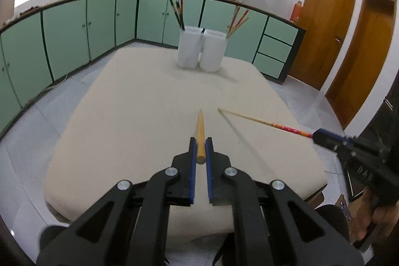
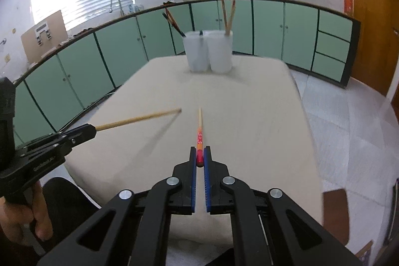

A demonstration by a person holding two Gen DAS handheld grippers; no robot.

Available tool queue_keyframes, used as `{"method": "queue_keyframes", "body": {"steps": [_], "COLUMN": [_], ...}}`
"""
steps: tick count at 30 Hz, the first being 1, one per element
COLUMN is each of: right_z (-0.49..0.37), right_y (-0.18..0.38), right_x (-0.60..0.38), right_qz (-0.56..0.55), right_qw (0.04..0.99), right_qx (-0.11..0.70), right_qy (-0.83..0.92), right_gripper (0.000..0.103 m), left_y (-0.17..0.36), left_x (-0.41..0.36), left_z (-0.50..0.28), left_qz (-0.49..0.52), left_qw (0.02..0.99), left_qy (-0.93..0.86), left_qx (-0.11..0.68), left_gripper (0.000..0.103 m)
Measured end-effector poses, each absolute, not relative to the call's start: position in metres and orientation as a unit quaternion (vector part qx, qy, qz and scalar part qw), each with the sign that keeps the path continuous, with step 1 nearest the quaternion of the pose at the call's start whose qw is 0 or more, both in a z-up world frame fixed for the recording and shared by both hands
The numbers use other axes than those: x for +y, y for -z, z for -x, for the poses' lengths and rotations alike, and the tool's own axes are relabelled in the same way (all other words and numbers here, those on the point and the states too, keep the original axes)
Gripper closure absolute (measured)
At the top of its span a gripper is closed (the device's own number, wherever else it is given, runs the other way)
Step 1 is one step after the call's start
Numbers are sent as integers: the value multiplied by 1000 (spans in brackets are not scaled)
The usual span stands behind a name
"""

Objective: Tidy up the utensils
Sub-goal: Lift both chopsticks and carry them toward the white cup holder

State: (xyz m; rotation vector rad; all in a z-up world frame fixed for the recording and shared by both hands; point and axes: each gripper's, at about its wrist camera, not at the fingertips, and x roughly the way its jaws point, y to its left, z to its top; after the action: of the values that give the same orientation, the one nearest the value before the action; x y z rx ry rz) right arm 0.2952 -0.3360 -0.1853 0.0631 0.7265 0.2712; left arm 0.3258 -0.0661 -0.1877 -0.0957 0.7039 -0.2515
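**Both chopsticks gripped, pointing at the cups across the table**

Left gripper (image 1: 200, 145) was clamped on the butt end of a plain wooden chopstick (image 1: 200, 127). Its long axis ran straight out along the fingers, tip forward and angled down toward the beige table (image 1: 124, 116), clear of the surface as far as I could tell.

Right gripper (image 2: 199, 153) was clamped the same way on a red-patterned chopstick (image 2: 199, 131), thick decorated end between the pads, bare tip forward.

Landmark: the pair of white cups at the far end of the table. The left cup (image 1: 188, 47) held dark chopsticks (image 1: 177, 13); the right cup (image 1: 214, 50) held light wooden ones (image 1: 237, 20), some with red-orange upper ends. The cups stood touching or nearly so.

Key relation: both held sticks lay well short of the cups, axes roughly in line with them, side by side, tips converging slightly. Neither hand looked clearly nearer to the cups.

My read: both sticks match the right cup's set, so both would head there. Each stick must swing from near-level to tip-down over the rim. With one shared target, the tips could cross, so going one at a time seems safer.
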Motion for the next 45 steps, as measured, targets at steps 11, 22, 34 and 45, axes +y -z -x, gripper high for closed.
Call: {"method": "queue_keyframes", "body": {"steps": [11, 22, 34, 45], "right_z": [-330, -398, -452, -468], "right_y": [119, 89, 71, 39], "right_x": [-333, -301, -300, -298], "right_qz": [0, 45, 43, 62], "right_qw": [908, 894, 878, 879], "right_qx": [384, 405, 441, 439], "right_qy": [-169, -186, -181, -174], "right_gripper": [98, 98, 98, 98], "left_y": [133, 108, 88, 60], "left_x": [-47, -53, -57, -57], "left_z": [-354, -411, -464, -478], "left_qz": [35, 4, -11, -14], "left_qw": [914, 897, 885, 894], "left_qy": [157, 177, 192, 200], "left_qx": [372, 404, 425, 402], "left_gripper": [97, 97, 97, 97]}}
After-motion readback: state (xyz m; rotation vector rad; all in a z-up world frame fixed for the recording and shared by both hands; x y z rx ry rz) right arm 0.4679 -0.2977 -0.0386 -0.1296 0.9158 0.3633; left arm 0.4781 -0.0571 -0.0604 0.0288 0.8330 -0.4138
